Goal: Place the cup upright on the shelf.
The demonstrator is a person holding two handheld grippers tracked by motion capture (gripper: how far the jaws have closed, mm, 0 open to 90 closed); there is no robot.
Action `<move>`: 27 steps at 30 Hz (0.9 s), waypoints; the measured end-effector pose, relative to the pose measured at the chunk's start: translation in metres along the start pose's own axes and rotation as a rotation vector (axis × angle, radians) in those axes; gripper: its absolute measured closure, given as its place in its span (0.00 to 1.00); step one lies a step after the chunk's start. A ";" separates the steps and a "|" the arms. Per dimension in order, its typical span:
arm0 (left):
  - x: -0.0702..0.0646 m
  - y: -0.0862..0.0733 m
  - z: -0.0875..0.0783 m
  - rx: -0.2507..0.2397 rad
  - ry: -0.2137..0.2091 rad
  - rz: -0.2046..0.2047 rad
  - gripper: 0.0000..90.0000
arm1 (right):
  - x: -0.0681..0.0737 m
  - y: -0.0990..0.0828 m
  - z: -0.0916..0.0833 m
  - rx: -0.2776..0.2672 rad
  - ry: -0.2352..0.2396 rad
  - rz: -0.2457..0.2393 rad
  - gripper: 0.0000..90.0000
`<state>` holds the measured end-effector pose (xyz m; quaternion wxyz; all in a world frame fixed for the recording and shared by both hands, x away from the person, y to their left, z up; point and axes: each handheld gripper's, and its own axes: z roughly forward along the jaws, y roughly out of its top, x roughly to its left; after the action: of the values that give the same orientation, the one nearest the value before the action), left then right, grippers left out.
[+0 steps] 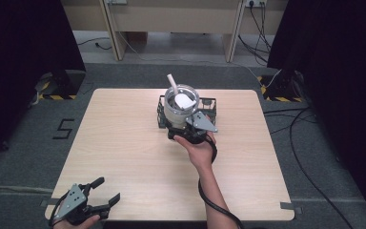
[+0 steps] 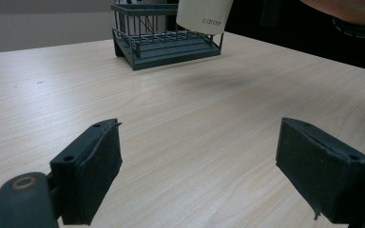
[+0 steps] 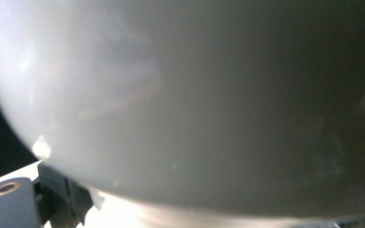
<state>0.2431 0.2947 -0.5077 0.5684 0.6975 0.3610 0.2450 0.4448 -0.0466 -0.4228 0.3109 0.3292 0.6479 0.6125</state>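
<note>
One tumbler [image 1: 180, 109], one wire rack [image 1: 209, 106], two hand-held grippers.

Setting: lab or test room rigged for recording. Pale wood tabletop [image 1: 124, 143] stands alone on grey carpet [image 1: 24, 143]. Black curtains [image 1: 24, 33] hang on both sides. Yellow-black hazard tape marks stand bases [image 1: 57, 97]. Loose cables [image 1: 310, 143] run across the floor to wall sockets [image 1: 255, 4]. A "5" is taped on the carpet [image 1: 63, 128].

Even overhead light; right gripper view w/ blurred, too-close cup [image 3: 195, 95].
</note>
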 end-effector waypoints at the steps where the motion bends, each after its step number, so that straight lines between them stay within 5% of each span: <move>1: 0.000 0.000 0.000 0.000 0.000 0.000 0.16 | 0.000 0.000 0.000 0.000 0.000 0.000 0.11; 27: 0.001 0.000 0.001 -0.001 0.003 -0.010 0.16 | -0.037 0.018 0.000 -0.003 -0.109 0.019 0.11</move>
<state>0.2440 0.2948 -0.5083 0.5695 0.6949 0.3653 0.2435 0.4677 -0.0756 -0.4048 0.3402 0.3678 0.6260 0.5976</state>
